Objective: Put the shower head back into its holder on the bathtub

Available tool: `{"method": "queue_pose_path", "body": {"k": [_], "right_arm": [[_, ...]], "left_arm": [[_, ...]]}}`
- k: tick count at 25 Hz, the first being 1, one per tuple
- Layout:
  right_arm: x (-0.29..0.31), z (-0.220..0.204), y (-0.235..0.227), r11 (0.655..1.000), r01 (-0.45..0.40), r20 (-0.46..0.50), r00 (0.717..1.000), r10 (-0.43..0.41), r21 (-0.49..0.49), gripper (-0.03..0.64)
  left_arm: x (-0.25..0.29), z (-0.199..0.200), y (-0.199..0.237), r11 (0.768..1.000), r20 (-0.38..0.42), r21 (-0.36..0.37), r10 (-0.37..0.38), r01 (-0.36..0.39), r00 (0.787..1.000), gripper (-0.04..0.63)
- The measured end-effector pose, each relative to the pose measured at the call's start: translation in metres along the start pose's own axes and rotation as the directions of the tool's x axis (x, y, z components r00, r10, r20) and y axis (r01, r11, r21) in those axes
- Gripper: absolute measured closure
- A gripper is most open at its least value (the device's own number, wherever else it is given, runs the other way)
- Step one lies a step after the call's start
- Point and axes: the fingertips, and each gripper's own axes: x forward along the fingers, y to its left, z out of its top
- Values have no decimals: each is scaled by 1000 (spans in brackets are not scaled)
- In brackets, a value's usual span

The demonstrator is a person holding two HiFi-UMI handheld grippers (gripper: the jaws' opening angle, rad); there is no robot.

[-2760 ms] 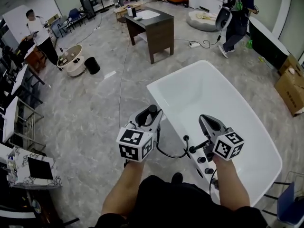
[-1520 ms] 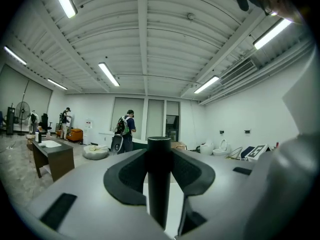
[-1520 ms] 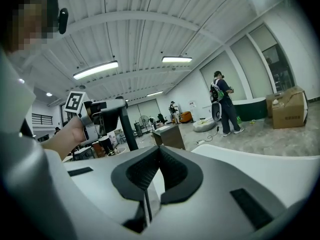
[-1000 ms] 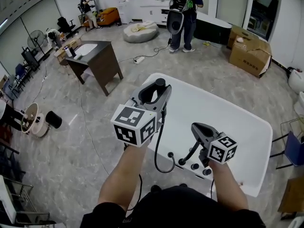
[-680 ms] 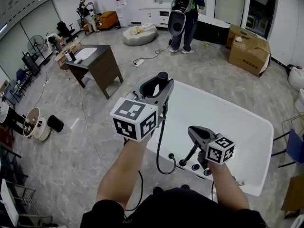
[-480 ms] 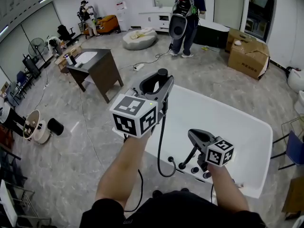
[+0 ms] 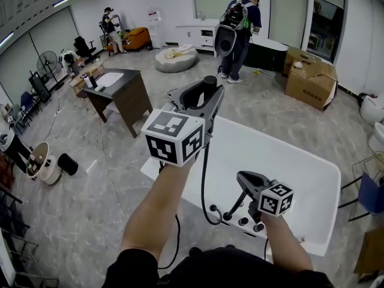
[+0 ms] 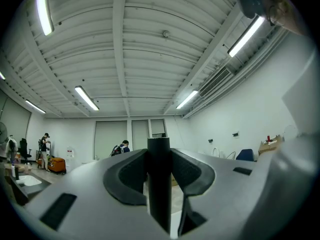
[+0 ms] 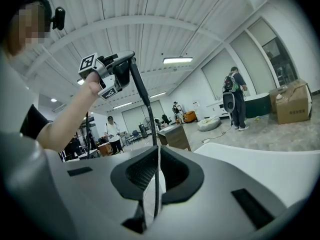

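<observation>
My left gripper (image 7: 204, 98) is raised high over the near-left corner of the white bathtub (image 7: 327, 182), shut on the black shower head (image 7: 209, 83). Its handle (image 8: 158, 184) stands upright between the pads in the left gripper view. The black hose (image 7: 204, 173) hangs from it in a loop to the tub's near deck, where the black knobs and fittings (image 7: 243, 221) sit. My right gripper (image 7: 241, 179) hovers low just above those fittings, jaws shut with only a thin slit. In the right gripper view the left gripper (image 9: 120, 66) and hose (image 9: 141, 96) show above the jaws (image 9: 156, 154).
A dark desk (image 7: 123, 92) stands left of the tub. A person with a backpack (image 7: 237, 23) is beyond it, with cardboard boxes (image 7: 312, 80) to the right. A blue chair (image 7: 372, 194) is by the tub's right end. Cables trail over the grey floor.
My left gripper has lifted the shower head higher, drawing the hose up with it. The right gripper has stayed low by the deck fittings.
</observation>
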Motion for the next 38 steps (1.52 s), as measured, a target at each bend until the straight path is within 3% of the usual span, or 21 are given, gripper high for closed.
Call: {"method": "queue_pose_path", "body": {"k": [13, 25, 33, 38], "right_arm": [[-5, -4, 3, 1000, 16, -25, 1000, -16, -2, 589], [0, -13, 3, 1000, 16, -38, 999, -15, 18, 591], [-1, -11, 2, 999, 21, -28, 999, -20, 36, 592], [-3, -10, 0, 999, 29, -26, 999, -28, 38, 594]], "left_arm": [[-20, 13, -27, 999, 65, -10, -45, 45, 997, 443], [-31, -48, -22, 992, -28, -120, -32, 29, 999, 443], [-30, 0, -9, 999, 50, -41, -14, 16, 999, 443], [-34, -13, -9, 998, 54, -61, 0, 3, 999, 443]]}}
